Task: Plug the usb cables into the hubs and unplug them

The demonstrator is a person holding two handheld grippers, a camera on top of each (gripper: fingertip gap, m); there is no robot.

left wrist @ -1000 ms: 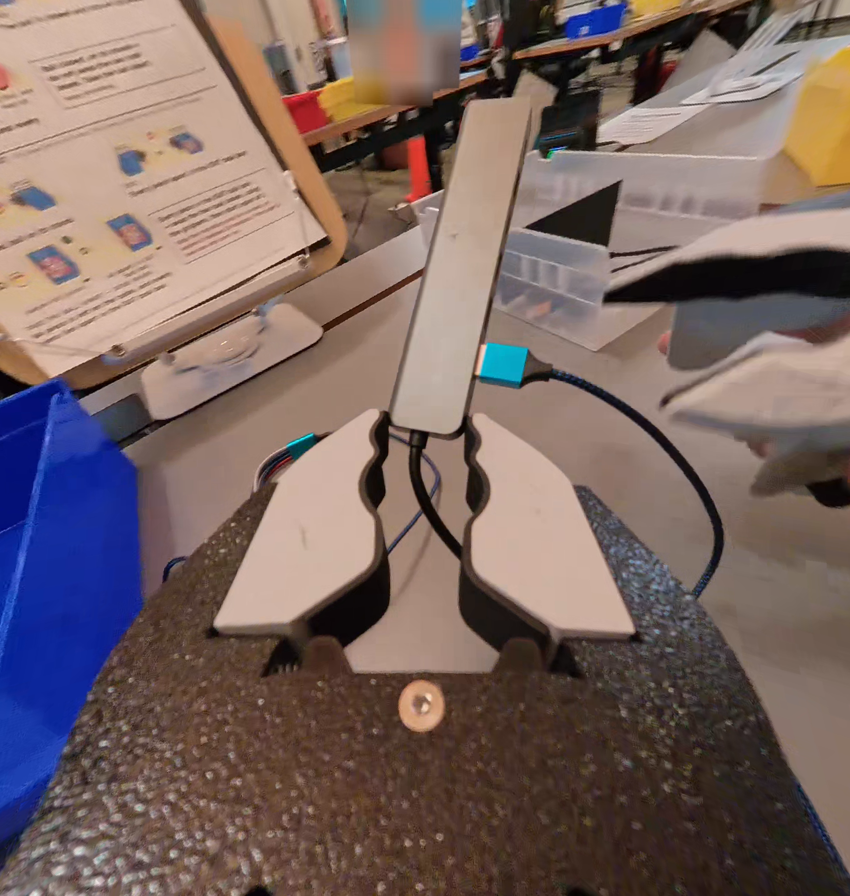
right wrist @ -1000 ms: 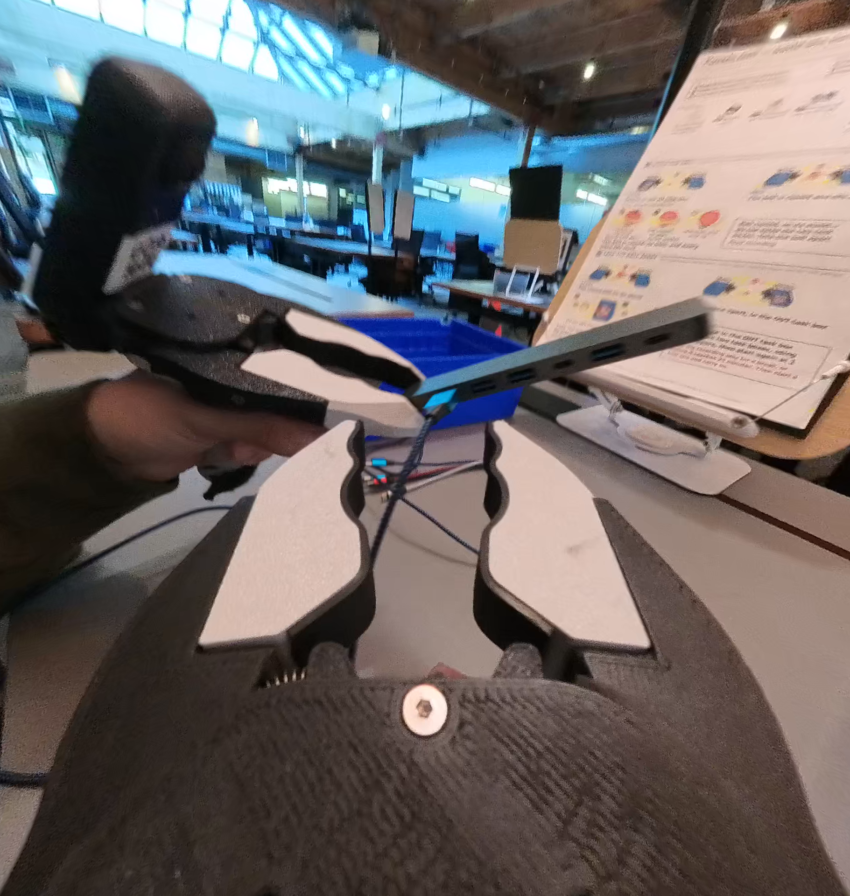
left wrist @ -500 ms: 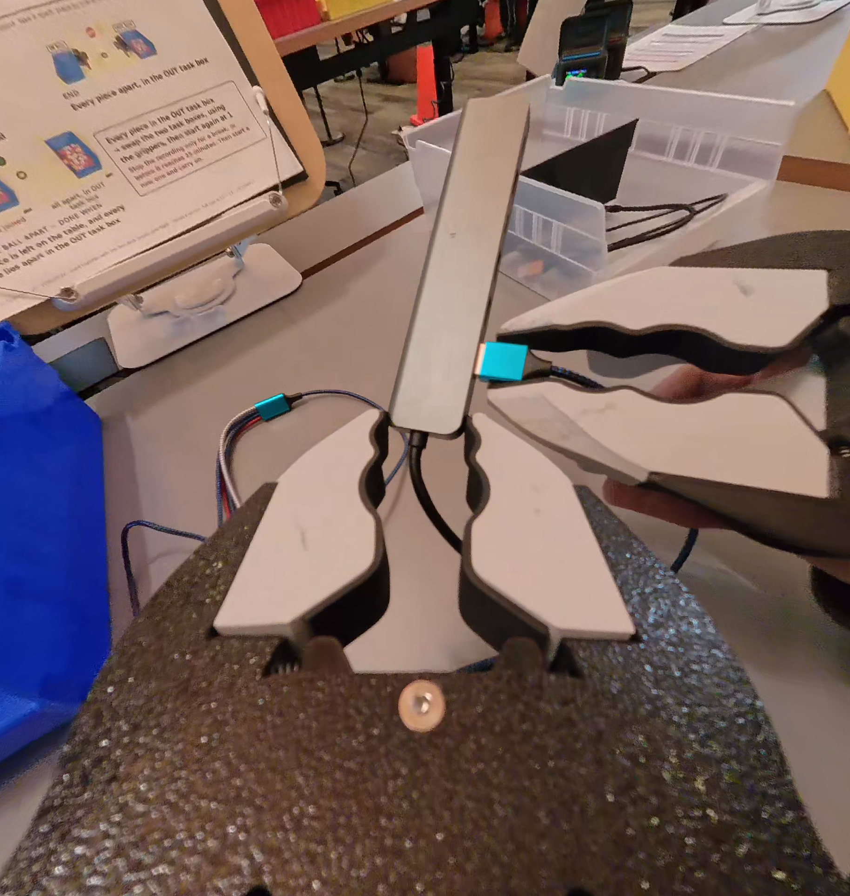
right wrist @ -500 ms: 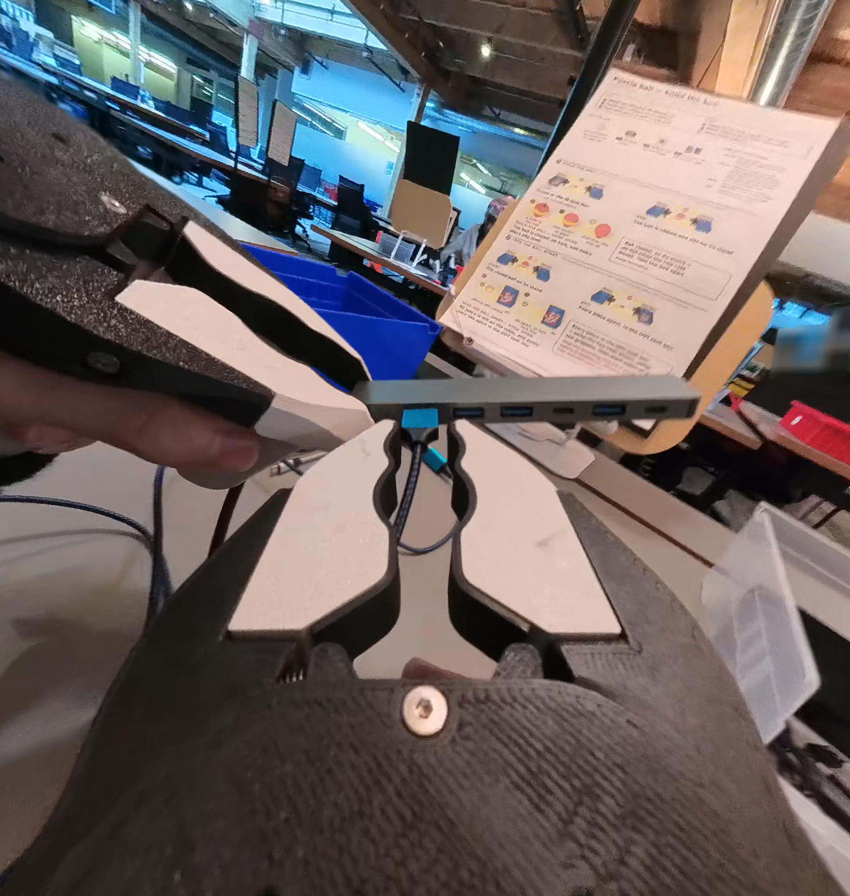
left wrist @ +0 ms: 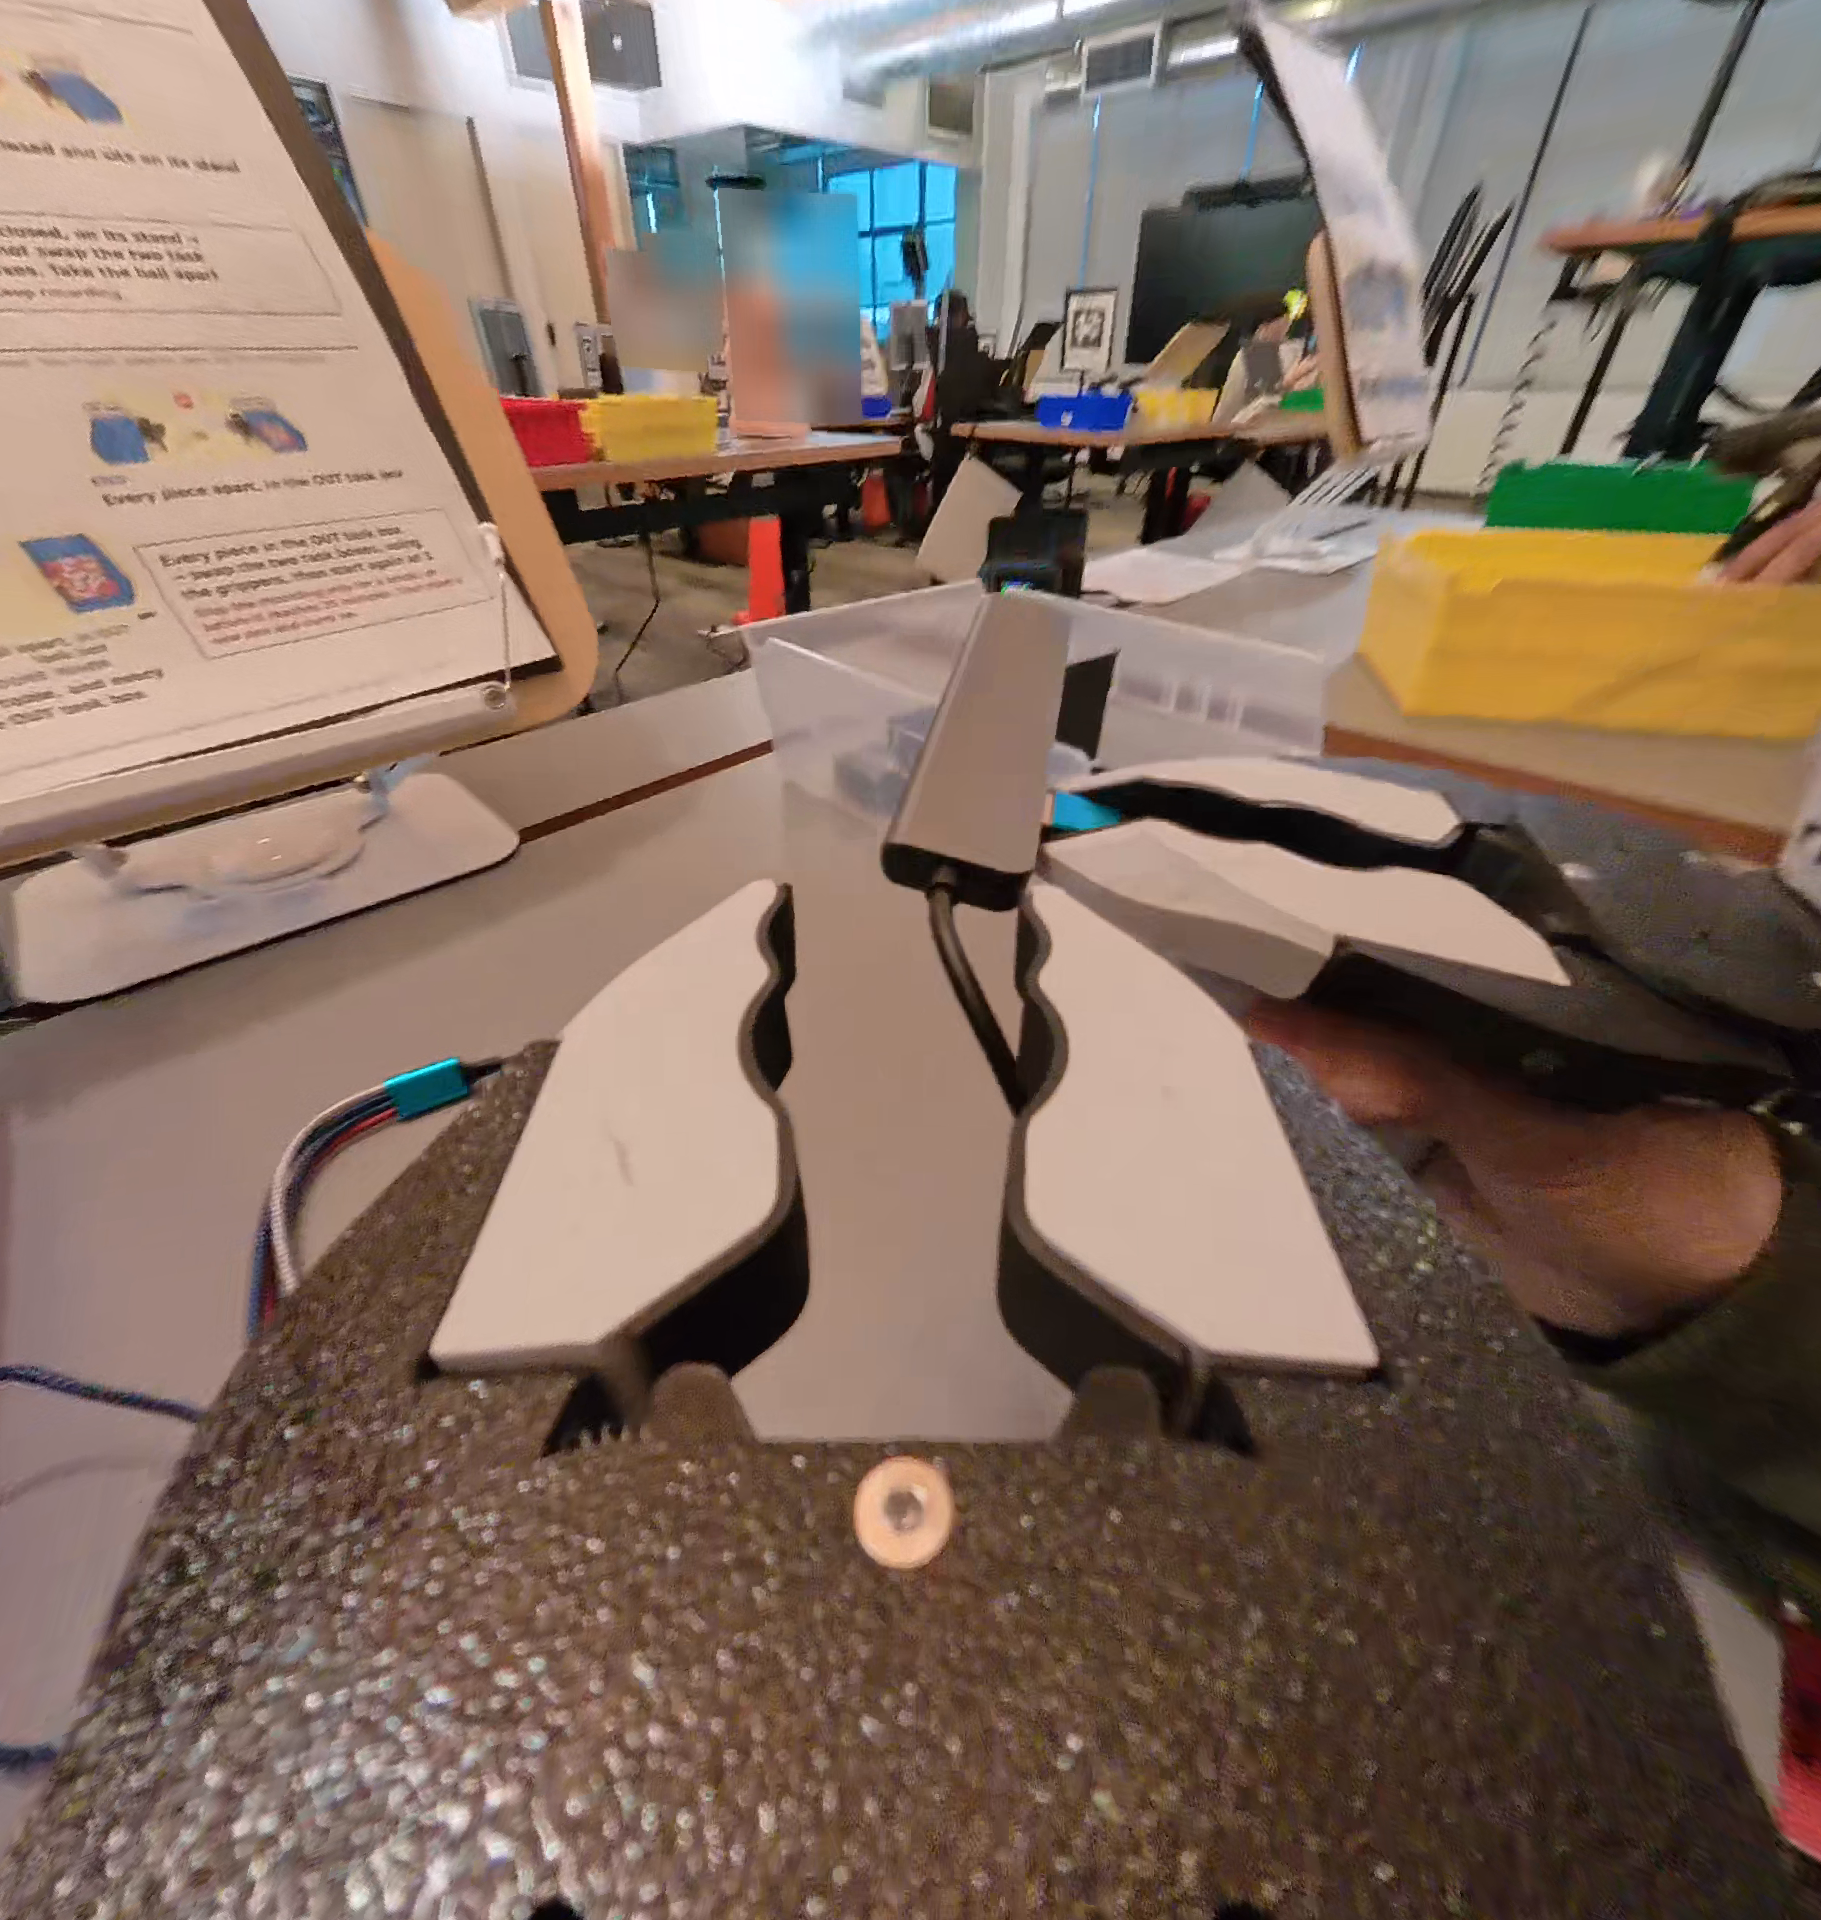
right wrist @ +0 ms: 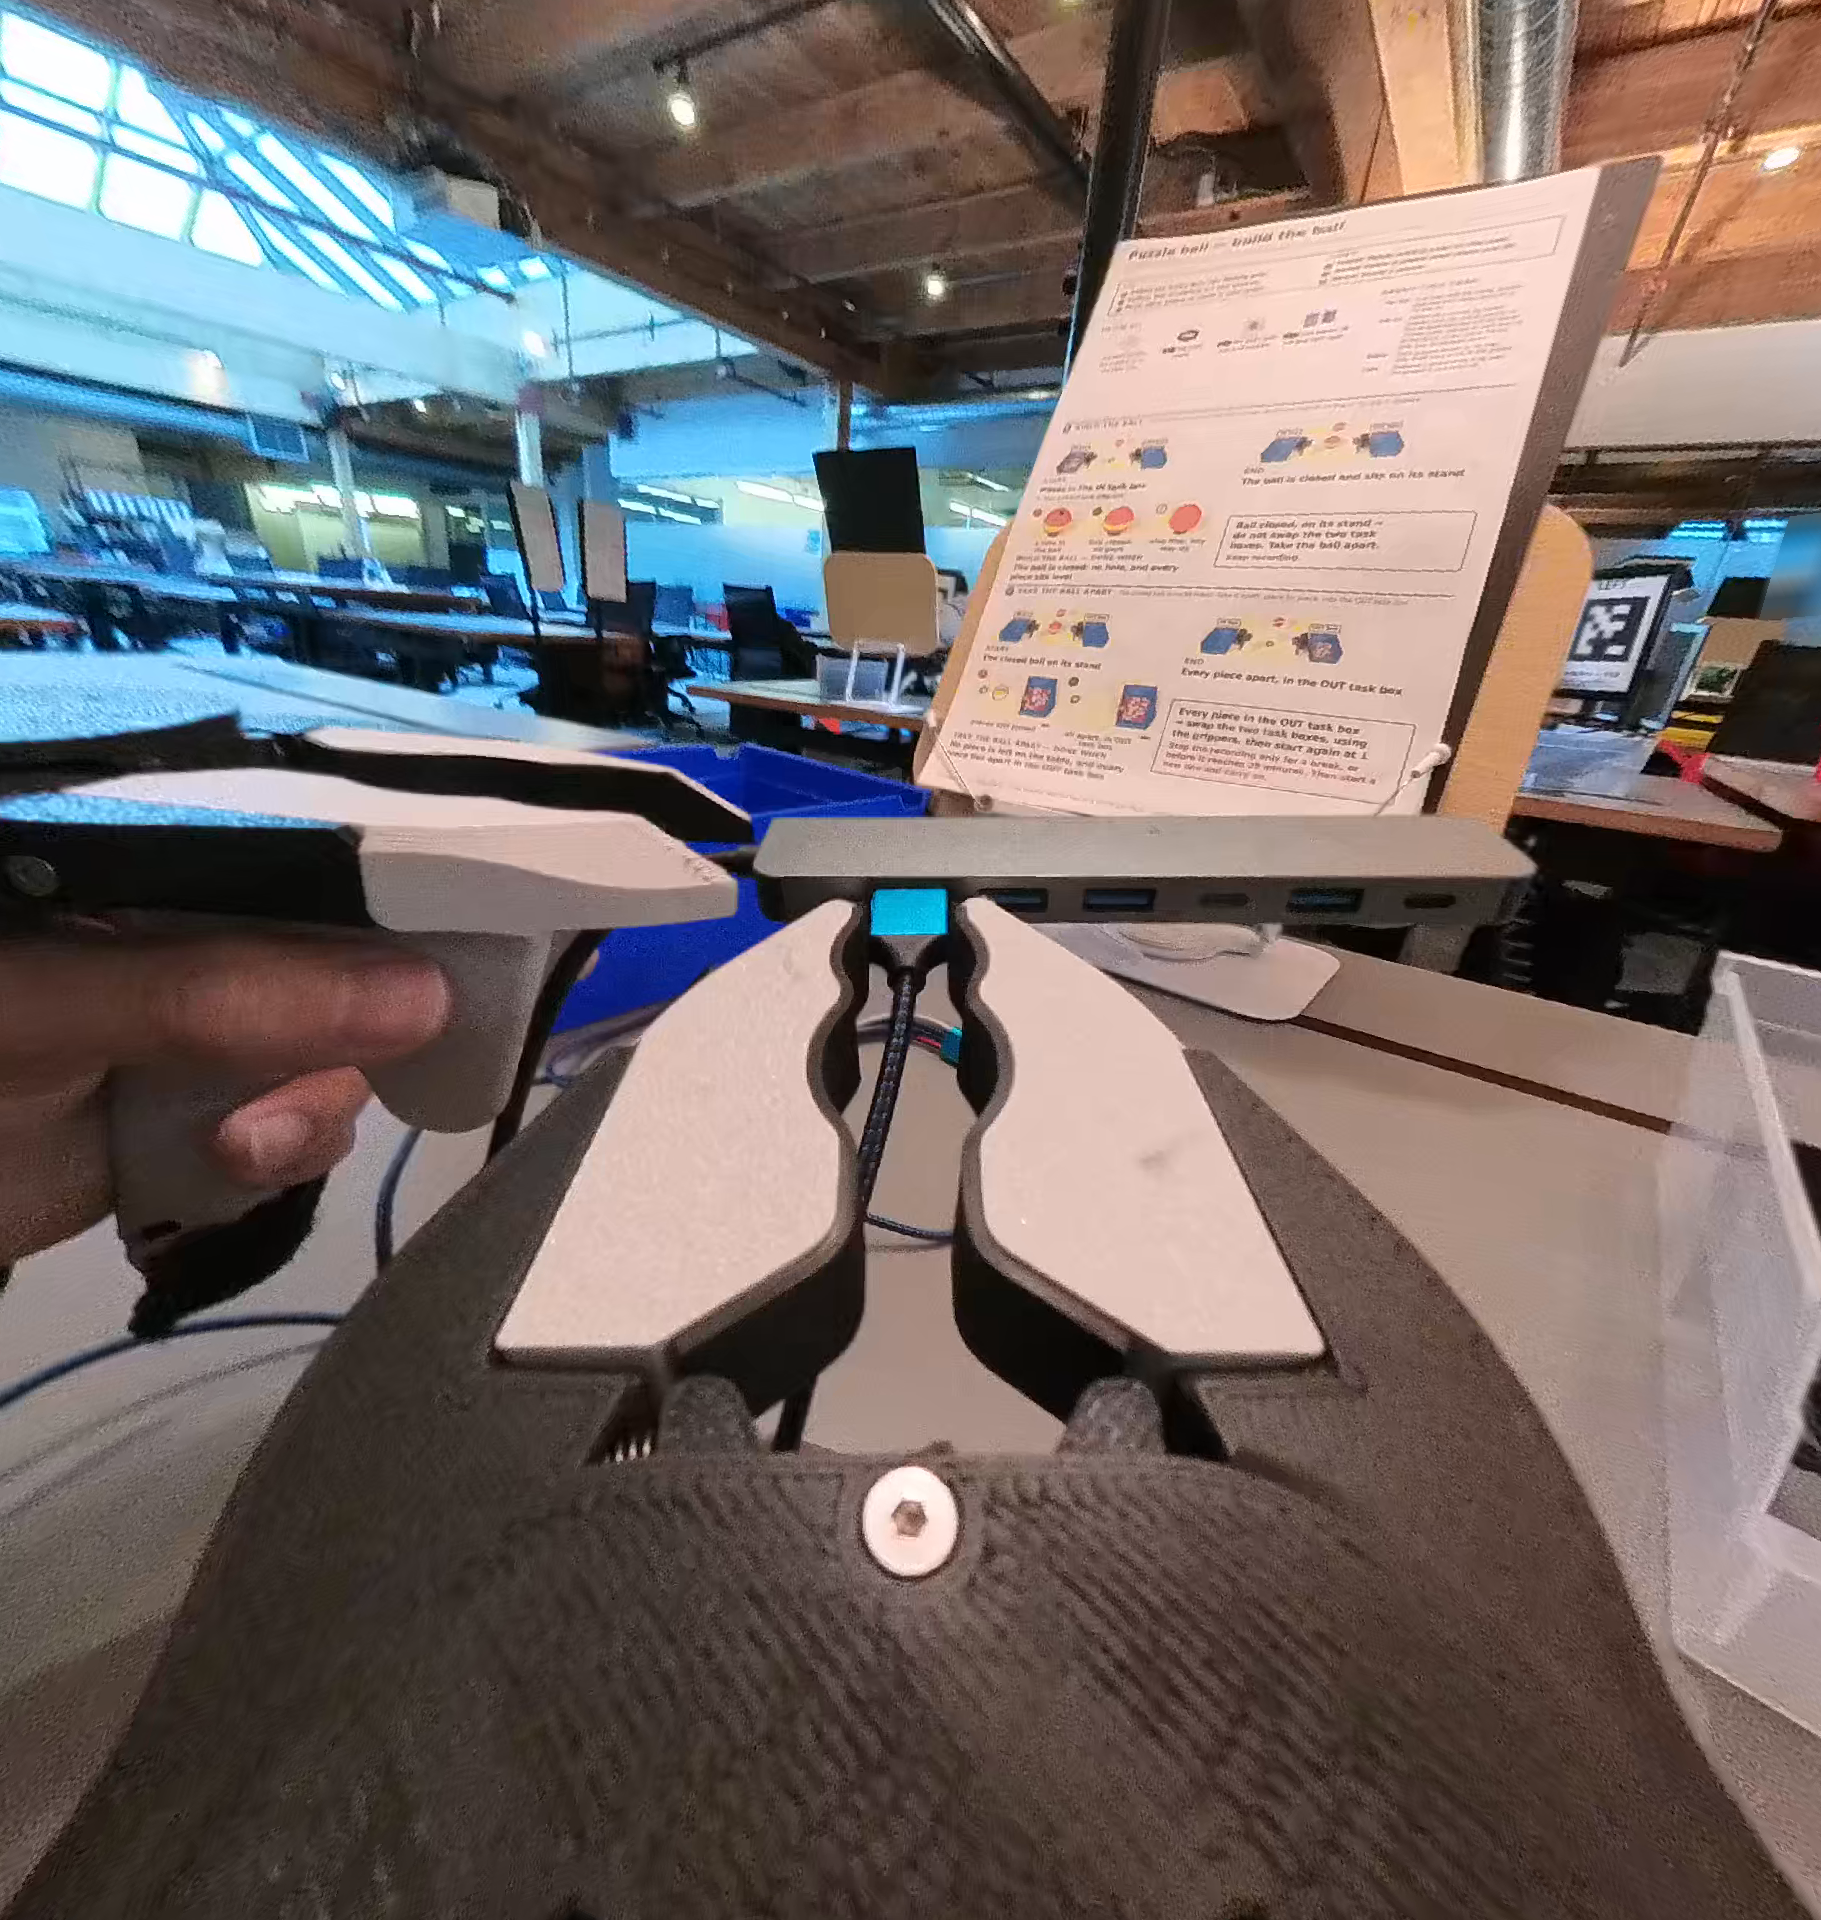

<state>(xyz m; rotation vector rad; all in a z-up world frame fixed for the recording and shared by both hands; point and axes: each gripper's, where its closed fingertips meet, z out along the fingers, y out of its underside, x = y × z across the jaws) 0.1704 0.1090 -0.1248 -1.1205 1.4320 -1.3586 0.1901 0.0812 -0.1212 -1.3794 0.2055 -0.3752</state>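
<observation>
A slim grey USB hub (left wrist: 999, 717) hangs in the air over the table, and its black cable (left wrist: 973, 997) runs down along my left gripper's right finger. My left gripper (left wrist: 906, 899) is open, with the hub's near end just beyond its fingertips. In the right wrist view the hub (right wrist: 1145, 842) lies level, its row of ports facing me. My right gripper (right wrist: 908, 914) is shut on the teal USB plug (right wrist: 908, 912), which sits in the hub's leftmost port. A braided cable (right wrist: 890, 1081) trails from the plug. A second teal plug (left wrist: 425, 1086) lies on the table.
An instruction sheet on a wooden stand (left wrist: 158, 416) stands at the back left. A clear plastic box (left wrist: 1176, 675) sits behind the hub, and a yellow bin (left wrist: 1592, 634) is at the right. A blue bin (right wrist: 781, 790) sits behind the left gripper (right wrist: 734, 862). Tip to tip, the grippers are about 4 cm apart.
My left gripper has opened and let go of the hub's end. My right gripper has closed on the teal plug and now carries the hub, which has tilted.
</observation>
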